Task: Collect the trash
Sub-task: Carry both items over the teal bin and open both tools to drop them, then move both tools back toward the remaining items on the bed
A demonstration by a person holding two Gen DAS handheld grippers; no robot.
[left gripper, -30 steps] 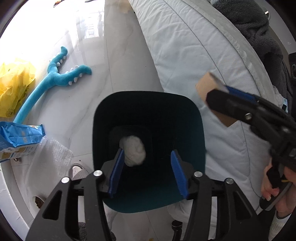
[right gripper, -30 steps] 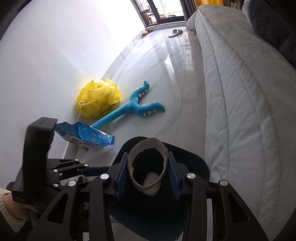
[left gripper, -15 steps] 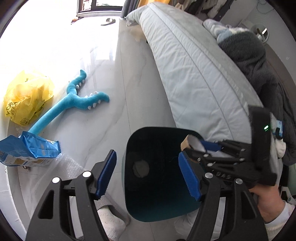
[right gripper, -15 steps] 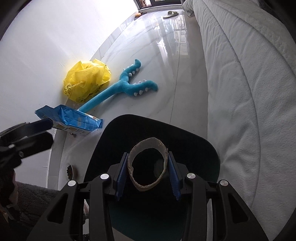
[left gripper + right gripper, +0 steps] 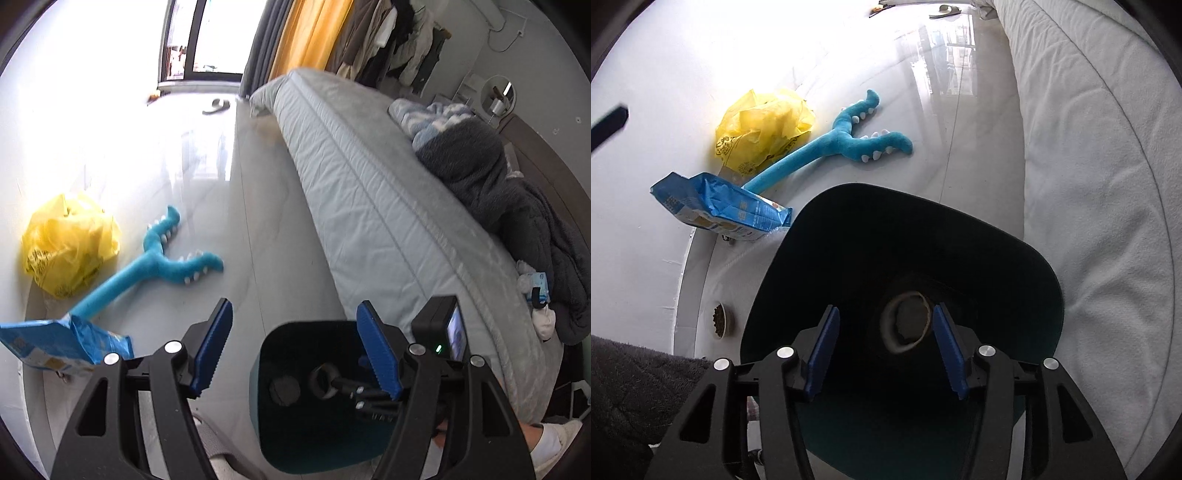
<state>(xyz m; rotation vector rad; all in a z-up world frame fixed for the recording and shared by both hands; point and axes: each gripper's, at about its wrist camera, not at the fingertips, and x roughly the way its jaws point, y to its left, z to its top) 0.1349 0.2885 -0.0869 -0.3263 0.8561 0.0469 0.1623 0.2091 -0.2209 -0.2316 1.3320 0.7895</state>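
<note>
**Cardboard tube lying in the bin, both sets of fingers empty**

From my left-hand camera, going left to right: a crumpled yellow plastic bag (image 5: 68,245) sits against the wall, with a blue snack packet (image 5: 62,345) just below it on the pale floor. Beside them lies a turquoise plush toy (image 5: 162,267) with forked arms. My left gripper (image 5: 295,349) stands open with nothing between its blue fingers (image 5: 212,349). Below it is the dark teal waste bin (image 5: 280,454), and my right gripper (image 5: 341,386) reaches into its mouth. Further right runs the bed (image 5: 369,206), with a dark fleece blanket (image 5: 517,221) heaped on it.

From my right-hand camera, the same bag, packet and toy lie at upper left. A small bowl of dry pellets (image 5: 720,319) rests by the wall. In the centre, the right gripper's jaws have just been opening and now stand apart; the cardboard tube (image 5: 907,321) lies loose at the bottom of the bin, beyond the fingers, touching neither.
</note>
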